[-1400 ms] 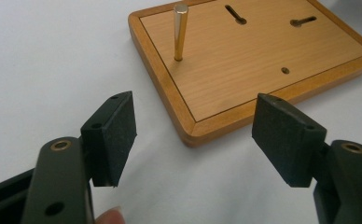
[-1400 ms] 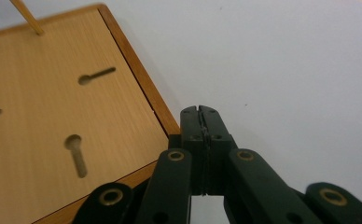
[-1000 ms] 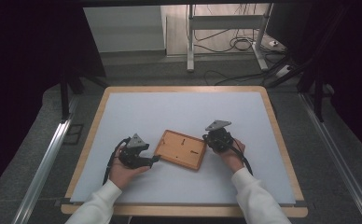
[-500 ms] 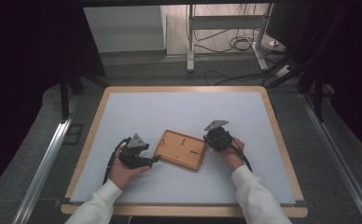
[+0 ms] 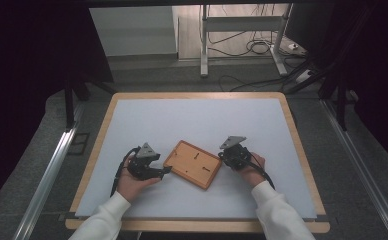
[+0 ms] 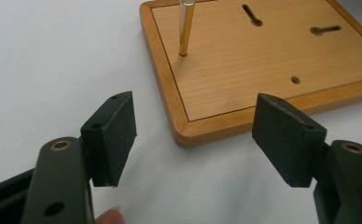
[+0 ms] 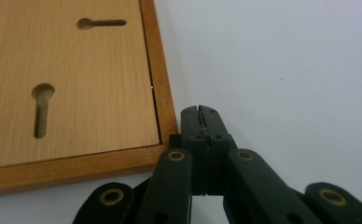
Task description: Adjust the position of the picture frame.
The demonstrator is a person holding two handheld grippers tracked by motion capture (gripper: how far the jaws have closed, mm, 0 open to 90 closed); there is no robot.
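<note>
Nearest, at the bottom edge of the high view: two white sleeves (image 5: pixel 107 220), reaching in from lower left and lower right. Just above them, left of centre, the left gripper (image 5: pixel 166 170), held wide open, pads (image 6: pixel 116 126) spread to either side of the near corner of the wooden frame (image 5: pixel 193 164) and touching nothing. Likely poised that way to take that corner, or to stop the frame sliding leftward. Opposite, right of centre, the right gripper (image 5: pixel 223 156), fully closed with nothing between its jaws, tips set right at the frame's corner and seemingly touching its edge in the right gripper view. Probably shut on purpose, to serve as a blunt pusher or a stop rather than a clamp. Between the two, the frame itself, lying flat and askew at the lower middle of the white mat (image 5: pixel 192 120). Back side up, judging by the two keyhole slots (image 7: pixel 41 109) cut for hanging. Standing upright near the frame's upper left edge in the left gripper view, a slim brass pin (image 6: pixel 186 28) set in a small hole, with a second, empty hole (image 6: pixel 295 80) farther right; hard to say what for. Farther up the high view, bare mat bordered by the table's wooden rim (image 5: pixel 197 95). Beyond that, at the top of the picture, grey floor, white desk legs (image 5: pixel 203 50) and loose cables (image 5: pixel 254 47), well apart from the work.
</note>
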